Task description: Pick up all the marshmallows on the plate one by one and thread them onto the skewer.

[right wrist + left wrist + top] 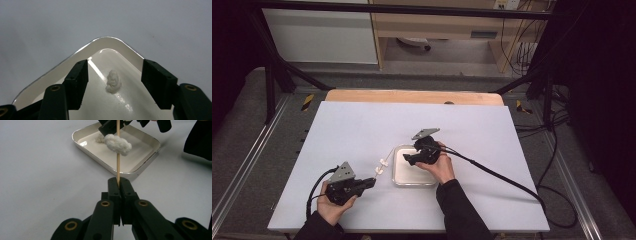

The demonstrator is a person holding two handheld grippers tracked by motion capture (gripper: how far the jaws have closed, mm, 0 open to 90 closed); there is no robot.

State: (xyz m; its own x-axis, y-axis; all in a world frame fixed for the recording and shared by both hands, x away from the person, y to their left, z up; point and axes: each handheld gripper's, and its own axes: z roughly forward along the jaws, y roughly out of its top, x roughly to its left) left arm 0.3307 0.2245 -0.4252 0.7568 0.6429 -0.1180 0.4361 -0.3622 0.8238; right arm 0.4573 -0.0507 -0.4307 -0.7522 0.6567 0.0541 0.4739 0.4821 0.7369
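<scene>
My left gripper [119, 181] is shut on the lower end of a thin wooden skewer [118, 167]. A white fluffy lump [117, 143] is threaded on the skewer. In the high view the left gripper [373, 182] sits at the table's front left, and the skewer [387, 157] points toward a shallow white tray [398, 181]. My right gripper [406, 159] hangs over the tray with its jaws apart. Another white lump [113, 81] lies on the tray floor between the jaws of the right gripper [116, 68]. The pads do not touch it.
The tray [105, 40] rests near the middle of a white table sheet [362, 125]. Black cables [492, 172] trail from the right gripper to the table's right edge. A wooden strip [412, 96] borders the far side, with black frame bars behind it.
</scene>
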